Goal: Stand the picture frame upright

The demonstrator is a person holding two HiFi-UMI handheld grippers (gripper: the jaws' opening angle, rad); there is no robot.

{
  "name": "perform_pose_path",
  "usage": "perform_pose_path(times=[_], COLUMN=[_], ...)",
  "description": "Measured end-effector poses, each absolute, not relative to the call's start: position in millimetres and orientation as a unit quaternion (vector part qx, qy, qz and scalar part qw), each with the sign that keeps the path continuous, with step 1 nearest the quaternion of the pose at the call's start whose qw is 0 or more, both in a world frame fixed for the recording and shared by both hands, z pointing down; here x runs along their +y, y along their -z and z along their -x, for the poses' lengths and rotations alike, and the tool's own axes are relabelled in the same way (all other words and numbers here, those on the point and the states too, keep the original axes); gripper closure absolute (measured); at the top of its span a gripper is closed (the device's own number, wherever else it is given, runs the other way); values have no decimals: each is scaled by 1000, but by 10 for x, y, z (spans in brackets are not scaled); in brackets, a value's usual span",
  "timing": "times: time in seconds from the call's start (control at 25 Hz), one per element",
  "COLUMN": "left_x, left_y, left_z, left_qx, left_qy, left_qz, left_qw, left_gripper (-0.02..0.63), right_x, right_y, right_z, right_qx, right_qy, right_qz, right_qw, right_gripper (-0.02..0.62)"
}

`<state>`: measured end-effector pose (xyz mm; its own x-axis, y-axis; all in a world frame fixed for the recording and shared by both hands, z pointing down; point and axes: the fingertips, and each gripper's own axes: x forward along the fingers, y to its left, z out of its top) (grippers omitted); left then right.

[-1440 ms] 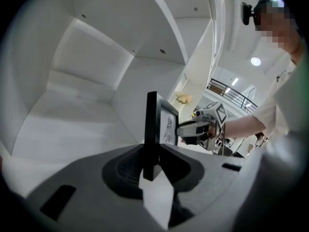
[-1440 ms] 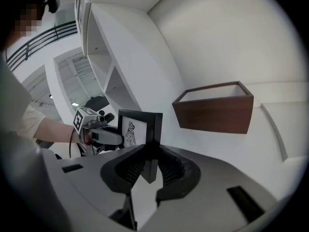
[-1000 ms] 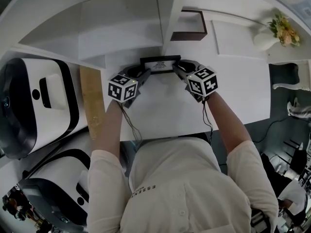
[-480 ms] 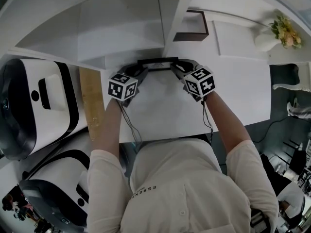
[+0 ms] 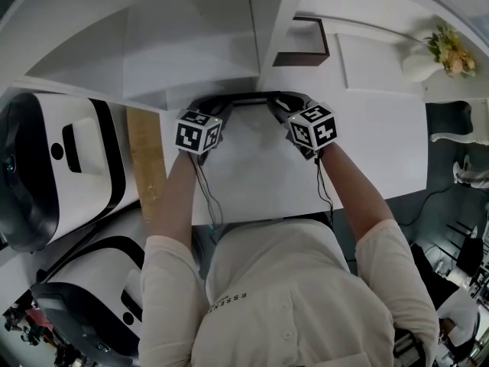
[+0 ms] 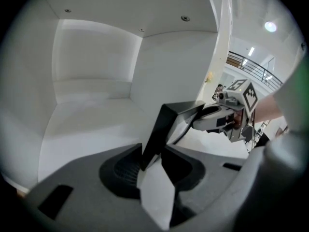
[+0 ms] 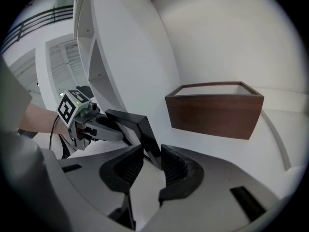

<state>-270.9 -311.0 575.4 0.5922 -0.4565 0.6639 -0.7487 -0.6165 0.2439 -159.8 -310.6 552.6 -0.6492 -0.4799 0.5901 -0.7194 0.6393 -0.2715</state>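
The black picture frame [image 5: 248,98] stands upright on the white shelf, so the head view shows only its thin top edge. My left gripper [image 5: 223,105] holds its left end; in the left gripper view the frame's corner [image 6: 161,129] sits pinched between the pads. My right gripper [image 5: 276,104] is at the right end. Its jaws are opening, with the frame's edge [image 7: 141,129] still between the pads and barely touching them. Each gripper appears in the other's view, the right one [image 6: 231,105] and the left one [image 7: 82,117].
A brown wooden box [image 5: 302,40] [image 7: 215,110] stands behind and to the right. A white shelf divider [image 5: 271,29] rises just behind the frame. A vase of flowers [image 5: 435,52] is far right. White and black machines [image 5: 46,167] and a wooden plank [image 5: 145,159] lie left.
The frame tipped up from leaning back with its picture showing to standing edge-on. Both grippers rose slightly with it.
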Motion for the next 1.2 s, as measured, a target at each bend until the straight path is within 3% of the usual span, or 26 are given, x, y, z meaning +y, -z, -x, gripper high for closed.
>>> perform_pose_path(times=[0.32,0.52,0.88,1.0,1.12,1.2], left_x=[-3097,-3116,-2836,-2695,-2566,-2484], left_y=[-5759,-5748,-5499,-5223,-4937,-4753], left_z=[2786,2920,2957,2895,2865,2863], left_qx=[-376,-401,-438,-456,-477,-486], left_qy=[-298,-275,-225,-197,-170,-153], left_qz=[-847,-839,-834,-838,-838,-840], left_qw=[228,245,249,227,202,187], left_gripper=[470,391,388,415,554,596], right_x=[-3093,-3107,-2904,-2812,-2723,-2643], right_y=[-5528,-5499,-5325,-5151,-4892,-4700], right_z=[1592,1550,1403,1382,1356,1374], right_qx=[-869,-863,-862,-867,-876,-888], right_qy=[-275,-264,-210,-196,-162,-150], right_qz=[-346,-365,-393,-399,-405,-396], right_qw=[224,227,240,228,205,180], right_gripper=[480,405,396,483,564,578])
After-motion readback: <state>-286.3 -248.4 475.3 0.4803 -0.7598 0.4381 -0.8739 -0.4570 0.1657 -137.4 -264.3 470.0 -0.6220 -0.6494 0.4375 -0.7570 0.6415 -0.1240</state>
